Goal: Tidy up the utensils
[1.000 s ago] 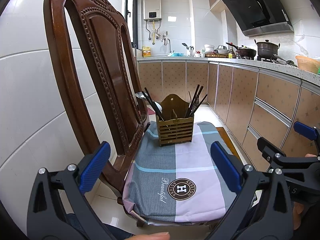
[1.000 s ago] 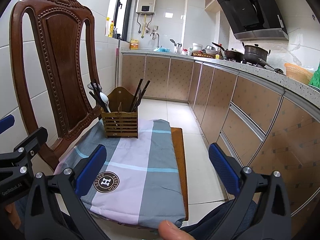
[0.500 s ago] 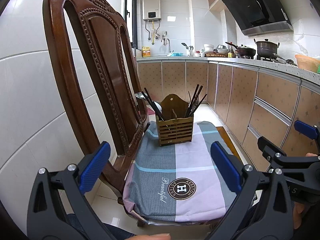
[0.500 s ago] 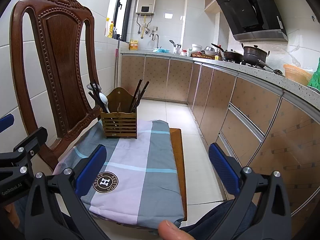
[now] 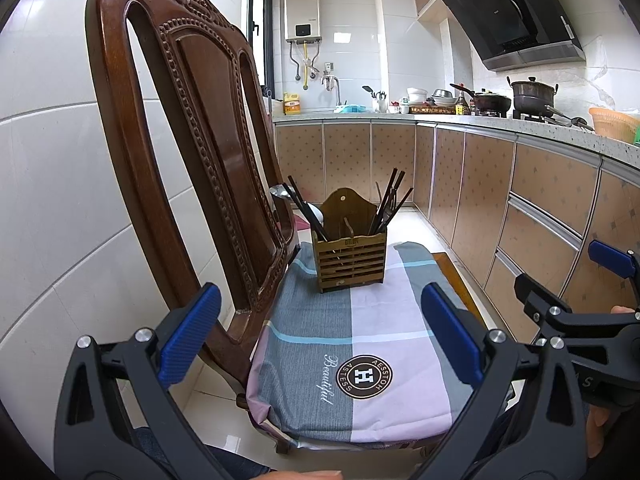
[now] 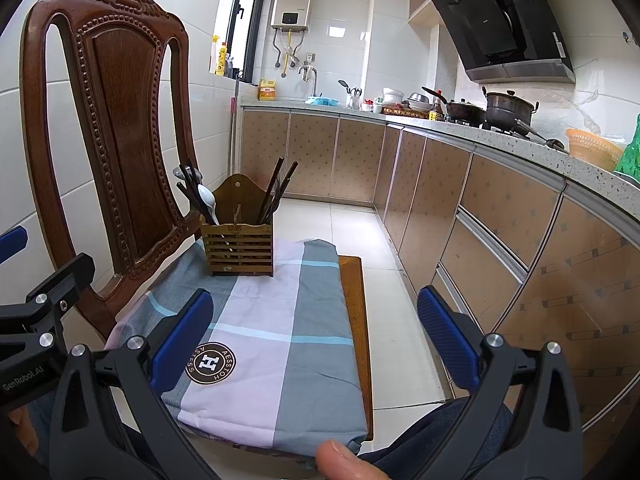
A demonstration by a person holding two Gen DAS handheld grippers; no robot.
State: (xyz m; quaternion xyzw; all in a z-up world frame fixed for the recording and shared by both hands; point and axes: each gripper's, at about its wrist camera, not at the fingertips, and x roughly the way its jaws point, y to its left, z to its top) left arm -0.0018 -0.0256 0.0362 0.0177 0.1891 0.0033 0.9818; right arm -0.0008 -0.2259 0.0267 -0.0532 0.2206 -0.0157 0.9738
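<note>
Right wrist view, slatted wooden utensil holder [image 6: 237, 245], dark chopsticks [image 6: 276, 191], white spoon [image 6: 208, 197]

Home kitchen: range hood [image 5: 516, 12], stove pots [image 6: 508, 110], sink tap [image 5: 332, 84].

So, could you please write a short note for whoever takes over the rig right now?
Left gripper: open, empty, hovering at the near edge of the chair cushion.
Right gripper: open, empty, alongside it.
Holder: upright at the far end of the cushion, beside the chair back.
Its left compartment holds spoons mixed with dark chopsticks; the right compartment holds more chopsticks.
Done: nothing that shows; no utensil is gripped.
Left: probably sorting the left compartment so that like goes with like.
</note>
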